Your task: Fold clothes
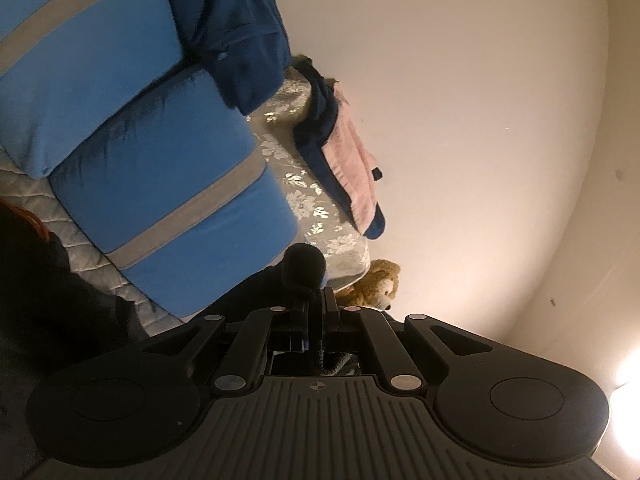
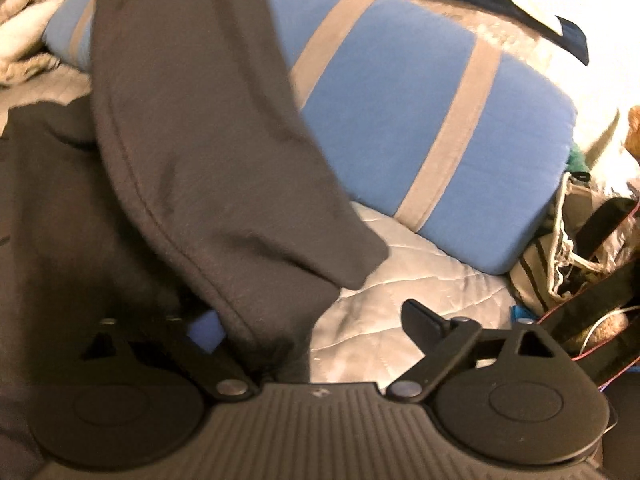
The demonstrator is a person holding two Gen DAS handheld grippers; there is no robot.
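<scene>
A dark grey garment [image 2: 208,152] hangs across the right wrist view, from the top down over the left side of my right gripper [image 2: 316,324]. That gripper stands open: its right finger [image 2: 424,320] is bare above the quilt, and the cloth covers most of the left finger. More of the dark garment [image 2: 44,208] lies bunched on the bed at the left. In the left wrist view my left gripper [image 1: 314,304] is shut, with a small bunch of dark cloth [image 1: 304,266] pinched between its fingertips.
Two blue pillows with grey stripes [image 1: 172,184] [image 2: 424,112] lie on the quilted bedspread [image 2: 400,292]. Navy clothes [image 1: 228,24] and a pink towel [image 1: 352,160] hang over the bed's edge. A plush toy [image 1: 380,284] sits by the wall. A bag with cables [image 2: 580,240] stands at the right.
</scene>
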